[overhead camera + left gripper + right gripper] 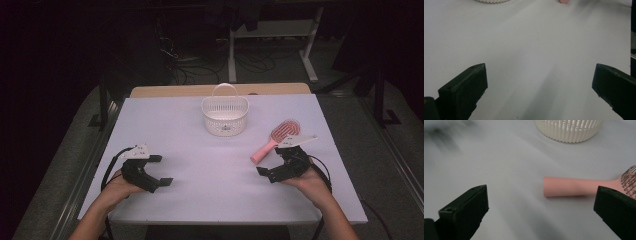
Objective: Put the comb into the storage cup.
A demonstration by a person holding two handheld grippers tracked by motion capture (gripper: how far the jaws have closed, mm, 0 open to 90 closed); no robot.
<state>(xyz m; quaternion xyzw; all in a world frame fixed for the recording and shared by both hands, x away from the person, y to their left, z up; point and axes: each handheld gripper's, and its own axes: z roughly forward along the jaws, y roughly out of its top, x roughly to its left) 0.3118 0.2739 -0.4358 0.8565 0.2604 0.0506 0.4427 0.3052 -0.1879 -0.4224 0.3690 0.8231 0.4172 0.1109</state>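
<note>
My right tongs [276, 161] hover spread wide and empty just beside the handle end of the pink hairbrush [276, 140], and my left tongs [159, 170] sit equally agape over bare white counter [200, 165] well to the other side. The brush lies flat on the counter's right part, its long axis slanting from the smooth round plastic handle nearest me up to the oval bristled head farther right. Beyond stands a white ribbed plastic basket [225, 116] with a hoop handle; I read no writing.
</note>
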